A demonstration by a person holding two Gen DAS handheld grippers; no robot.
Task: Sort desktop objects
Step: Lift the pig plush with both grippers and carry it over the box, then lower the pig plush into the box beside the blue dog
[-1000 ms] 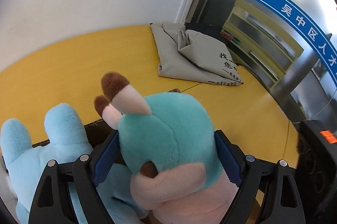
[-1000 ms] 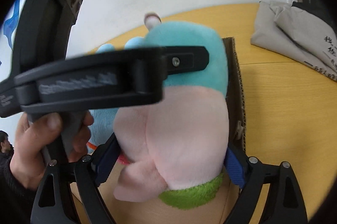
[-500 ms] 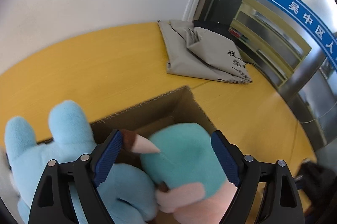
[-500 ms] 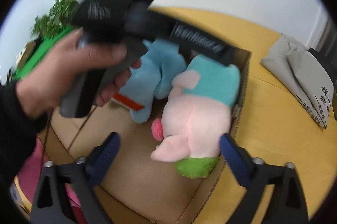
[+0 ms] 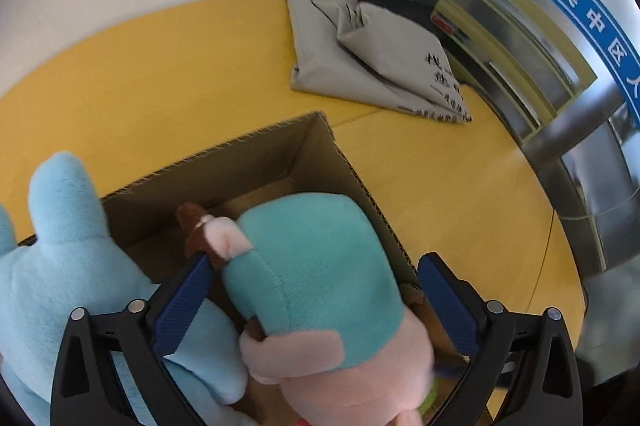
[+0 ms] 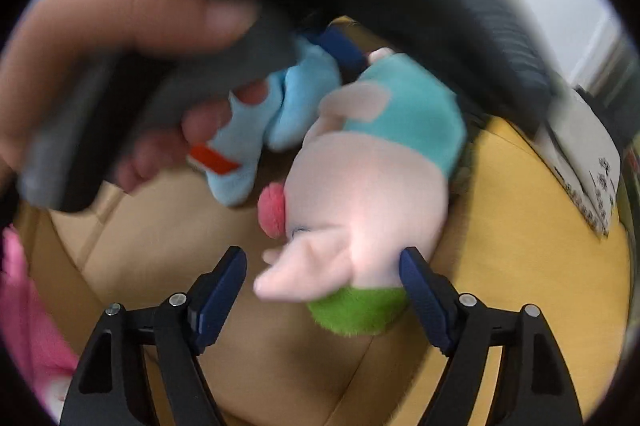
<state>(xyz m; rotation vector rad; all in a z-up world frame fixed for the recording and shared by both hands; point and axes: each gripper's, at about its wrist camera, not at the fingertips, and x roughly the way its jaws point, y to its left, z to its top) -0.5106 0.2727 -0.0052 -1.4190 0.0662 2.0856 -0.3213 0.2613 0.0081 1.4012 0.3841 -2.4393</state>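
Note:
A plush toy with a teal hood, pink body and green base (image 5: 316,290) lies in an open cardboard box (image 5: 248,161) beside a light blue plush (image 5: 60,258). My left gripper (image 5: 314,290) is open, its blue pads on either side of the teal hood with gaps. In the right wrist view the same toy (image 6: 372,181) lies in the box (image 6: 160,238) next to the blue plush (image 6: 280,105). My right gripper (image 6: 322,286) is open around the toy's lower end. The left gripper's body and the hand holding it (image 6: 120,37) fill the top of that view.
The box sits on a yellow table (image 5: 140,73). A folded grey cloth bag with black writing (image 5: 372,49) lies at the table's far edge. A white wall and a glass door stand behind. Something pink (image 6: 24,306) shows at the right wrist view's left edge.
Both grippers let go of the teal and pink plush, which dropped into the box. The right gripper pulled back, then moved close again; the left gripper stayed over the hood.

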